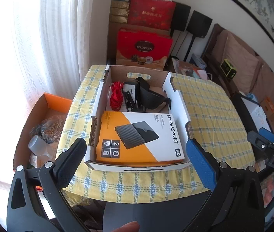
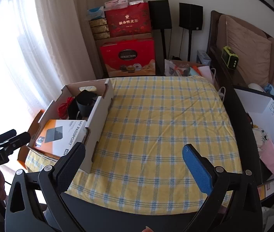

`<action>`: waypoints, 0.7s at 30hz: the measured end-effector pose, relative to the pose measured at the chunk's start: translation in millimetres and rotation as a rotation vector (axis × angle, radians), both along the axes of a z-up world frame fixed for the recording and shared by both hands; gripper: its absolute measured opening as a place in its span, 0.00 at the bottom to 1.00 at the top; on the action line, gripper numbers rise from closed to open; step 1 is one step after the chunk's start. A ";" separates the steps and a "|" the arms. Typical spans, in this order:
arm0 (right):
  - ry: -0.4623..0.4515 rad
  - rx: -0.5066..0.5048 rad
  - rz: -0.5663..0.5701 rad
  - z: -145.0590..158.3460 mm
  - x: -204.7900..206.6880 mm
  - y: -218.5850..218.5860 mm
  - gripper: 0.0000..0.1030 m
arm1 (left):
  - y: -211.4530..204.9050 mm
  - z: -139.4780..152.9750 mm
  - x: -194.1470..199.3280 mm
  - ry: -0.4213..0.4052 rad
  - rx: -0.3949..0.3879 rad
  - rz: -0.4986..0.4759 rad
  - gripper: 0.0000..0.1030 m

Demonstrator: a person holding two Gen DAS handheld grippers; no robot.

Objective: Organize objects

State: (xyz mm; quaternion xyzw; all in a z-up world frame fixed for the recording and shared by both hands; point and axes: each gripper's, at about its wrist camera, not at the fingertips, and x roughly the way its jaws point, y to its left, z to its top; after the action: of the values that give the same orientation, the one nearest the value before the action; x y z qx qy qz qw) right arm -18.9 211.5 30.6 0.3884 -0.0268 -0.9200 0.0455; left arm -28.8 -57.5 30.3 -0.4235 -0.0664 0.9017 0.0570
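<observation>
From the left wrist, the left tool (image 1: 137, 150) hangs spread wide and empty just before the cardboard tray (image 1: 177, 98), the hard-drive box (image 1: 140, 137) lying flat inside. From the right wrist, the right tool (image 2: 135, 154) gapes empty over the checked desk (image 2: 166, 119), the tray to its left.

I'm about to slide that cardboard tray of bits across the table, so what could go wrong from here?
The cardboard tray sits at the tablecloth's near edge, so a nudge could tip it off. The hard drive box lies loose, propped on the front lip. The red cord could snag the fingers.
</observation>
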 end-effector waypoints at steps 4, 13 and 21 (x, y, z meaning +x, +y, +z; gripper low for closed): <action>0.017 0.018 -0.029 0.8 13.8 8.3 0.98 | 8.8 -1.3 9.6 -0.016 -0.007 -0.019 1.00; 0.023 0.066 -0.065 -2.1 40.0 11.1 0.99 | 31.2 6.0 31.2 0.021 -0.071 -0.014 1.00; 0.033 0.073 -0.109 -3.3 52.7 19.3 0.99 | 31.8 10.1 46.5 0.070 -0.095 0.025 1.00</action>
State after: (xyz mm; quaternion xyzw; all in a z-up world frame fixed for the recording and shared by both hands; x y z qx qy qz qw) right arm 33.8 230.8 27.4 0.3727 -0.0136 -0.9277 -0.0186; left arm 17.7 -25.7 40.4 -0.3931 -0.0267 0.9187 0.0276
